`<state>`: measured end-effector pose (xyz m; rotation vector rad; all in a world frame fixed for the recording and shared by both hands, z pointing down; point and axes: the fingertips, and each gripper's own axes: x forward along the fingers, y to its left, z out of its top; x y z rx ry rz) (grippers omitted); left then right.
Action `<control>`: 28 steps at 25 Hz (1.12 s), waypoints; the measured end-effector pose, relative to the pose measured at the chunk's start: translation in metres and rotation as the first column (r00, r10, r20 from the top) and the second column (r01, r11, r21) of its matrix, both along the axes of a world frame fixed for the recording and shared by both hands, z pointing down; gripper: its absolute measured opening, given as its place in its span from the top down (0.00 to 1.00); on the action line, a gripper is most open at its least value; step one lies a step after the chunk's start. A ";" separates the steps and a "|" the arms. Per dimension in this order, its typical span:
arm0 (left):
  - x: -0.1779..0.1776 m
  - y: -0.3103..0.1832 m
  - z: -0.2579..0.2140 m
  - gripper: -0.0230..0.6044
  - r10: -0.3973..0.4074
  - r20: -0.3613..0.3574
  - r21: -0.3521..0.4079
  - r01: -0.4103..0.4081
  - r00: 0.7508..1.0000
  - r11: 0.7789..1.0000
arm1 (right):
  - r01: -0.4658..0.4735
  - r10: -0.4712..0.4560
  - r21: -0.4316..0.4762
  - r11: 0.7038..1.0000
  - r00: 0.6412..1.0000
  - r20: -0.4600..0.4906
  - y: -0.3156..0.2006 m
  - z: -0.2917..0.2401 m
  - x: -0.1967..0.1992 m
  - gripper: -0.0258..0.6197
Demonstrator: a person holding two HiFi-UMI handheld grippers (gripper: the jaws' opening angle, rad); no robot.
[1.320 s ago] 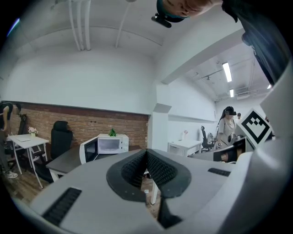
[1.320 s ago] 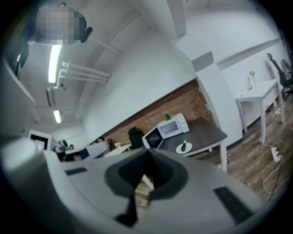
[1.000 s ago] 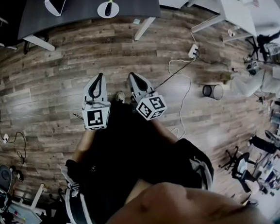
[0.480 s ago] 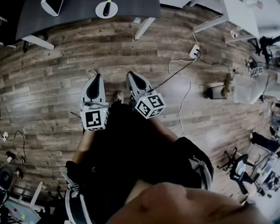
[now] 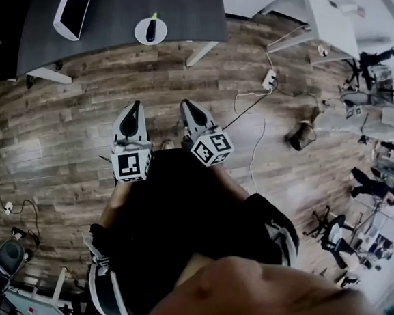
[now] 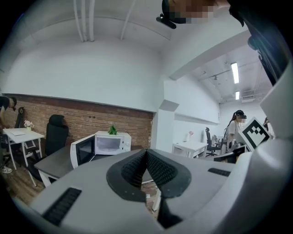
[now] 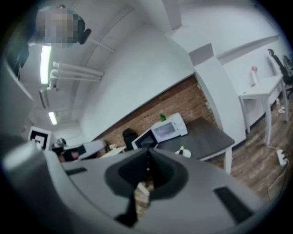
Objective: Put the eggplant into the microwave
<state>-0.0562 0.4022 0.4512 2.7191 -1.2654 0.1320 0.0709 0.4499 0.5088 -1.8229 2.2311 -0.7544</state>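
Note:
A dark eggplant with a green stem (image 5: 150, 28) lies on a white plate (image 5: 159, 34) on the grey table (image 5: 184, 7) at the top of the head view. The white microwave (image 5: 72, 12) stands on the same table to the left, its door (image 6: 83, 154) swung open. In the right gripper view the microwave (image 7: 168, 128) and the plate with the eggplant (image 7: 182, 151) sit far ahead. My left gripper (image 5: 132, 116) and right gripper (image 5: 189, 111) are held side by side over the wooden floor, short of the table. Both are shut with nothing between the jaws.
Cables and a power strip (image 5: 269, 80) lie on the floor to the right, beside a dark bin (image 5: 301, 136). A white desk (image 5: 321, 12) stands at the upper right, with people and office chairs beyond. A black chair (image 6: 55, 132) is left of the grey table.
The table with plate and microwave has come lower and nearer in the head view. Both grippers have risen a little toward it and stay shut.

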 end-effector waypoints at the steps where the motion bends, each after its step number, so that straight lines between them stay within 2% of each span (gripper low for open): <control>1: -0.002 -0.012 -0.001 0.90 0.002 -0.003 -0.003 -0.002 1.000 1.000 | -0.009 0.009 0.000 1.000 1.000 0.001 -0.011 0.000 0.001 0.91; 8: -0.017 -0.092 -0.007 0.90 0.053 -0.011 0.014 -0.052 0.999 0.999 | -0.096 0.097 -0.014 0.995 0.995 0.022 -0.085 -0.002 -0.004 0.91; 15: -0.034 -0.159 -0.012 0.90 0.111 -0.050 0.006 -0.111 0.993 0.994 | -0.162 0.163 -0.029 0.986 0.986 0.027 -0.143 -0.006 -0.022 0.91; 21: -0.026 -0.190 -0.013 0.90 0.148 -0.058 -0.004 -0.148 0.987 0.989 | -0.215 0.216 -0.047 0.976 0.976 0.026 -0.172 0.000 -0.014 0.91; 28: 0.001 -0.200 -0.016 0.90 0.147 -0.063 -0.007 -0.148 0.987 0.989 | -0.209 0.211 -0.061 0.976 0.977 0.032 -0.198 0.016 0.010 0.91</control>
